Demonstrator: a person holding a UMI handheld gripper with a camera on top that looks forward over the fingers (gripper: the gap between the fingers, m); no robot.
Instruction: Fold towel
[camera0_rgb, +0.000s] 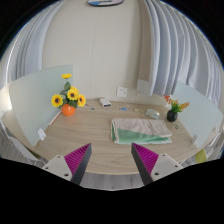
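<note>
A pale green folded towel (135, 129) lies on the wooden table (95, 135), just beyond my right finger and to the right of centre. My gripper (111, 160) is open and empty, held above the table's near edge, with the towel ahead of it and apart from the fingers. The magenta pads (147, 159) show on both fingers, with bare table between them.
A pot of sunflowers (68, 101) stands at the far left of the table. A small dark pot with flowers (173, 108) stands at the far right. A small dark object (103, 101) lies at the back. Frosted panels (35, 95) flank the table; curtains hang behind.
</note>
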